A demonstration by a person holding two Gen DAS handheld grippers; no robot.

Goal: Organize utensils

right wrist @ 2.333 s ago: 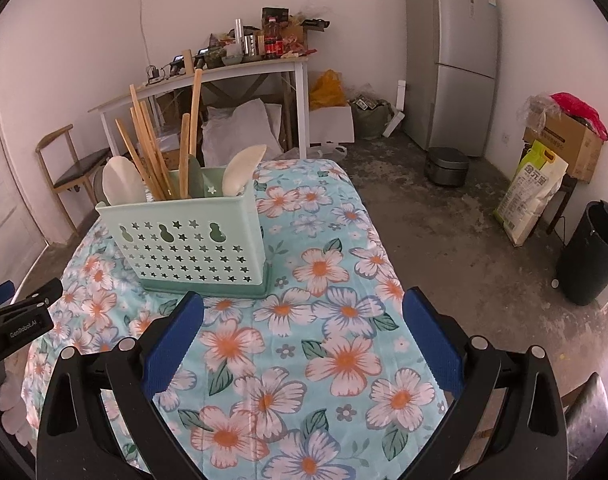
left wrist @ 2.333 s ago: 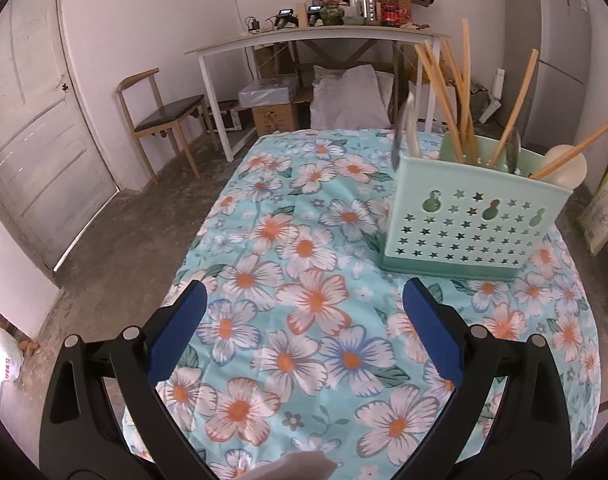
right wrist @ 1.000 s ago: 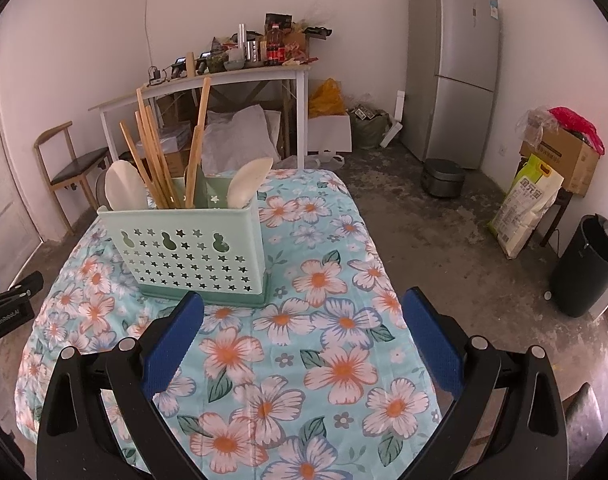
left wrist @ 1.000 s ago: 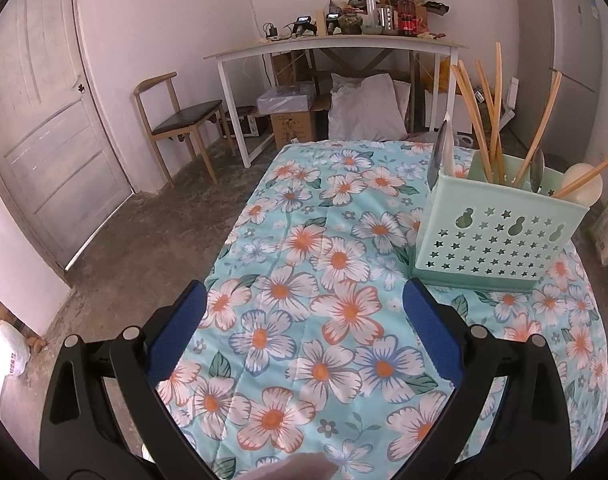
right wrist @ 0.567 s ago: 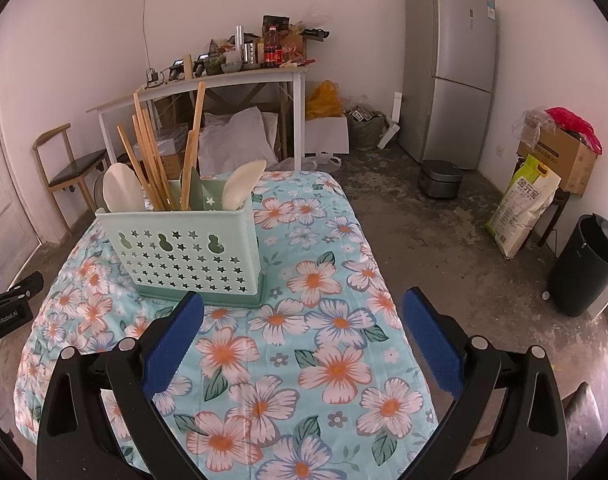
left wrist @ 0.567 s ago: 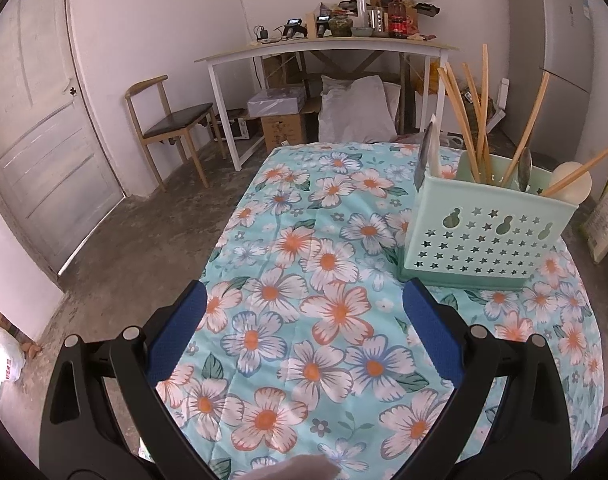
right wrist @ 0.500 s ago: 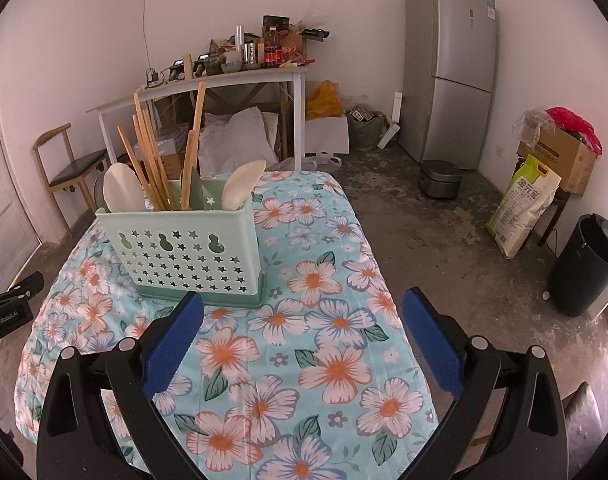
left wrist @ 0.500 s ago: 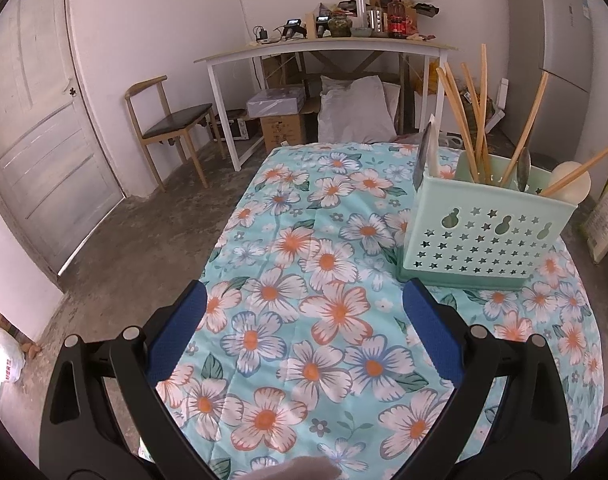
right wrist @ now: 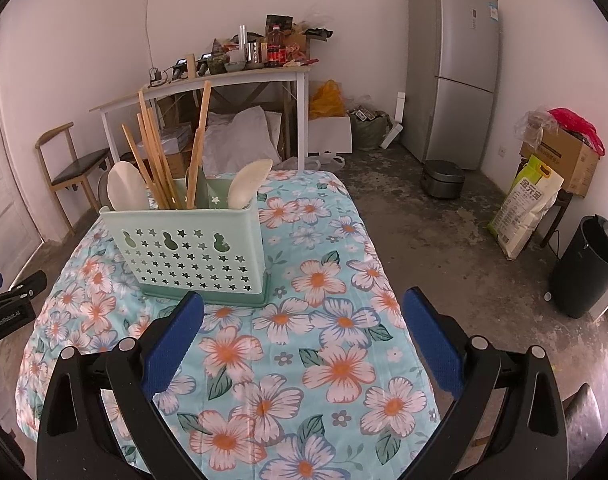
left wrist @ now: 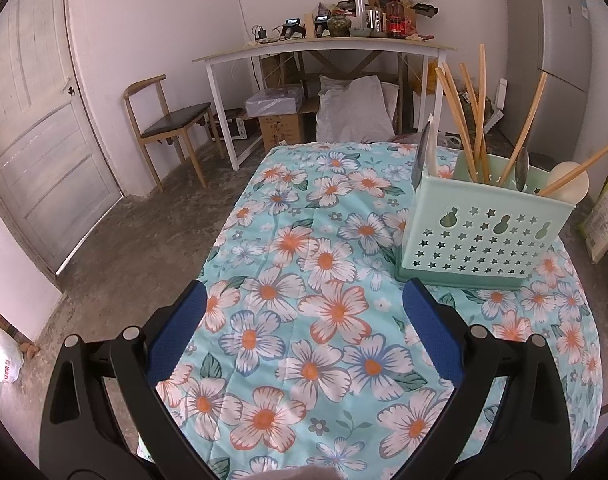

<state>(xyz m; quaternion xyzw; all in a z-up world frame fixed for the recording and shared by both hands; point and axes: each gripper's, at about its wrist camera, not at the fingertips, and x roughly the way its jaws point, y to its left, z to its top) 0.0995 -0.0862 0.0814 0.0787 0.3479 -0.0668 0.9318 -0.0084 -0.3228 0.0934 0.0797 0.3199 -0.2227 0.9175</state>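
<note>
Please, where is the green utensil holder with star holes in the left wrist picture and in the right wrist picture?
Left wrist view: the utensil holder stands right of centre on the floral tablecloth, beyond the right finger of the left tongs.
Right wrist view: the holder stands left of centre, just beyond the left finger of the right tongs.
Shared landmark: the grey refrigerator.

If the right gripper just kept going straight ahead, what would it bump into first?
Probably only the floral tablecloth. The right gripper is open and angled down at the cloth; the utensil caddy sits left of its line, though depth is unclear.
</note>
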